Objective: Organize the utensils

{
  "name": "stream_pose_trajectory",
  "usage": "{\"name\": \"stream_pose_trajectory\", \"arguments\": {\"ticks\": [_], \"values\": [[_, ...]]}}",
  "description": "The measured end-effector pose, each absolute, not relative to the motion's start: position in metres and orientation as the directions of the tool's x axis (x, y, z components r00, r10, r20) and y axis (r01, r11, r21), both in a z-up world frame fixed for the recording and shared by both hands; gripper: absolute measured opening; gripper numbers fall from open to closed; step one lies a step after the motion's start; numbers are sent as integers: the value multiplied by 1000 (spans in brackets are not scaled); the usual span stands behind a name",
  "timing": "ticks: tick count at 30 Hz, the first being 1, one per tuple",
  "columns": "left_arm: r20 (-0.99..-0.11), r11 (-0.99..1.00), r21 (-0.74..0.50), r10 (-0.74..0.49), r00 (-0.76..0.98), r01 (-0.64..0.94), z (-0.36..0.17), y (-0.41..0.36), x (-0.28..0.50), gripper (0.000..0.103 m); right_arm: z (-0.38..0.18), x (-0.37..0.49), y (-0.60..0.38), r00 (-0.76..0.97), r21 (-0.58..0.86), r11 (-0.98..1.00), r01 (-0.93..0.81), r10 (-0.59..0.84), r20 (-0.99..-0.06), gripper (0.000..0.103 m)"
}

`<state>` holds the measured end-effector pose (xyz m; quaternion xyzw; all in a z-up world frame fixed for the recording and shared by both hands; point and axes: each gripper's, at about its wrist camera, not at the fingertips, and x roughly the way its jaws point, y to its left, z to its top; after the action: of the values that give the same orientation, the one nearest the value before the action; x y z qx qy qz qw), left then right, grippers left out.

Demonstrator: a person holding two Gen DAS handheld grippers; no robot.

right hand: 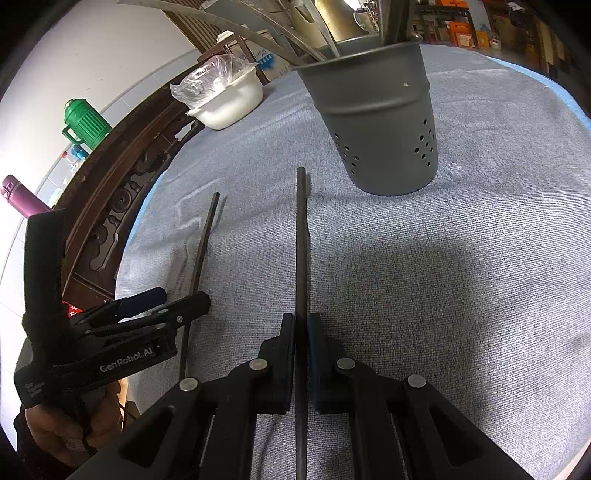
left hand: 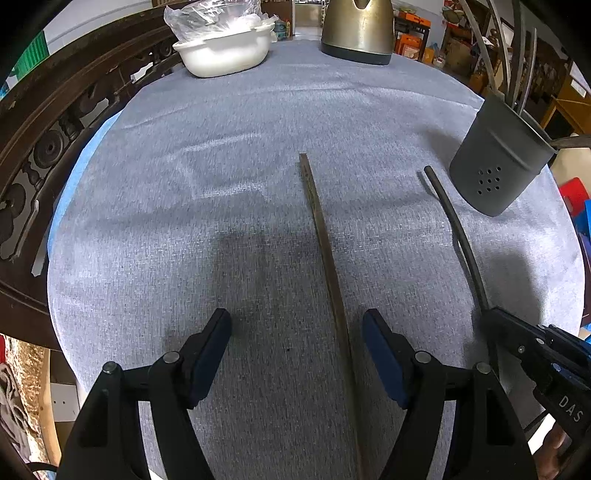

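My right gripper [right hand: 301, 321] is shut on the near part of a black chopstick [right hand: 301, 240]. The stick's far tip points at the grey perforated utensil holder [right hand: 376, 122], which has several utensils standing in it. A brown chopstick [left hand: 321, 236] lies on the grey cloth. My left gripper [left hand: 297, 325] is open and straddles it, with the stick close to the right finger [left hand: 380, 343] and no pad pressing on it. The left wrist view also shows the black chopstick [left hand: 458, 236], the right gripper [left hand: 496, 319] and the holder [left hand: 498, 162] to the right.
A white bowl [left hand: 225, 51] with a clear plastic bag and a metal kettle [left hand: 356, 33] stand at the far side of the table. A carved dark wooden rail [left hand: 55, 140] runs along the left edge. A green jug [right hand: 86, 122] and a purple bottle [right hand: 22, 195] stand beyond it.
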<state>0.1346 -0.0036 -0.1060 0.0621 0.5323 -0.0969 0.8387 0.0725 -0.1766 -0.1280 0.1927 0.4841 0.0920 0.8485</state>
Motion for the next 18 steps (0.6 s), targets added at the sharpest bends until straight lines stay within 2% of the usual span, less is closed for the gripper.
{"name": "stream_pose_trajectory", "arguments": {"ticks": [11,16,18], "values": [[-903,972,-3,-104,417,235,-107,-7,144,75,-130,90,-181,489,446,893,59,363,-793,10],[-895,972,-57,-151,420,228,-105,-5,149,75,-128,91,-172,500,397,917,48,322,-804,10],[-886,972,-83,-173,430,218,-104,-1,149,64,-128,90,-171,499,383,923,48,309,-809,10]]}}
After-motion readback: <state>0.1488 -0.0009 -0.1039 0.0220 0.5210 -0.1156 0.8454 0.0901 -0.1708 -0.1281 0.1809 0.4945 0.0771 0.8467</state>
